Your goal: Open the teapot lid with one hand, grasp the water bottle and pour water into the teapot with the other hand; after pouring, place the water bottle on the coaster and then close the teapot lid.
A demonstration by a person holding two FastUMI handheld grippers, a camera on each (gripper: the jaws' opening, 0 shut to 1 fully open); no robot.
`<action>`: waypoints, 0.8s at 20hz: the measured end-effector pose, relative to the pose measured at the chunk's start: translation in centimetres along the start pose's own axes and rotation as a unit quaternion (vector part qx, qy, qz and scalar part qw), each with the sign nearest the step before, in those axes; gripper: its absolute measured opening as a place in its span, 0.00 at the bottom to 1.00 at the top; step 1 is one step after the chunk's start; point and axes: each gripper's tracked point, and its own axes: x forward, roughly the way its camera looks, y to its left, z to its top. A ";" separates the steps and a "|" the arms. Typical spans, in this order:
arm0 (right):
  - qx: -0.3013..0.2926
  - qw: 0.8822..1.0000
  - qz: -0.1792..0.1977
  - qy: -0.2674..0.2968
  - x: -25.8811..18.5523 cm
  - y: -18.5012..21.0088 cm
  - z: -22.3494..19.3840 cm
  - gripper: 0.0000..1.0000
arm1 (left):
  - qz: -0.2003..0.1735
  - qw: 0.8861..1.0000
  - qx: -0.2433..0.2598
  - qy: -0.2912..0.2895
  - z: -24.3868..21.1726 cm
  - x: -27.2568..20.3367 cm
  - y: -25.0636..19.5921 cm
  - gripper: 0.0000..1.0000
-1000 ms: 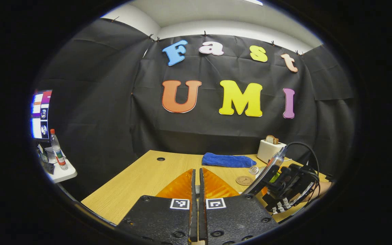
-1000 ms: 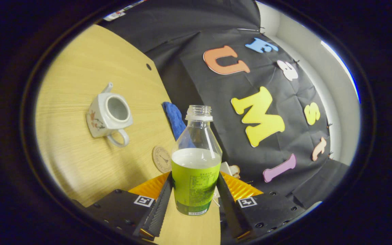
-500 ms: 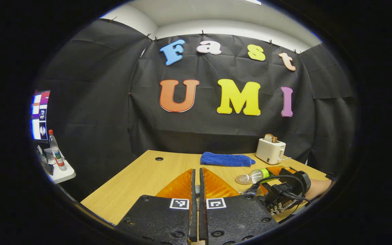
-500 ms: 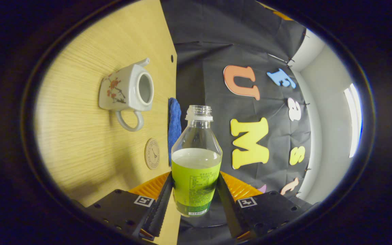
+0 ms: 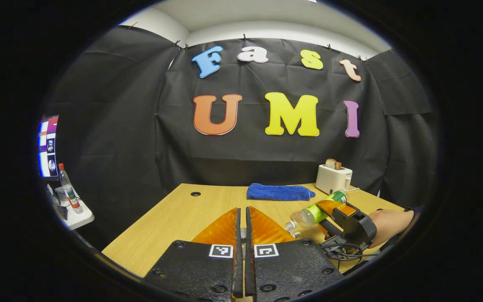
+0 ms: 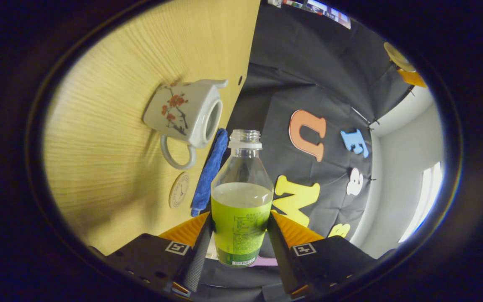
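My right gripper (image 6: 240, 218) is shut on the uncapped water bottle (image 6: 241, 197), which has a green label and is about half full. In the left gripper view the water bottle (image 5: 315, 213) lies almost level, mouth towards the left, with the right gripper (image 5: 329, 209) and a hand (image 5: 388, 222) behind it. The white flowered teapot (image 6: 183, 113) stands lidless on the table; the bottle's mouth is close to its opening, apart from it. A round coaster (image 6: 178, 191) lies near the teapot's handle. My left gripper (image 5: 242, 212) is shut; the cream lid (image 6: 396, 54) hangs under it.
A blue towel (image 5: 279, 192) lies at the back of the wooden table (image 5: 174, 218), with a white toaster (image 5: 333, 178) to its right. Off the table's left edge a small side table (image 5: 74, 216) carries another bottle (image 5: 67, 193), below a monitor (image 5: 46, 147).
The right gripper has tipped the bottle from steeply raised to nearly level and brought its mouth closer to the teapot's opening. The left gripper has stayed shut and hardly moved.
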 end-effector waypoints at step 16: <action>-0.143 0.988 -0.059 -0.024 0.6 -3.2 0.1 0.74 | -0.007 1.000 0.011 0.001 0.0 -0.2 -0.3 0.04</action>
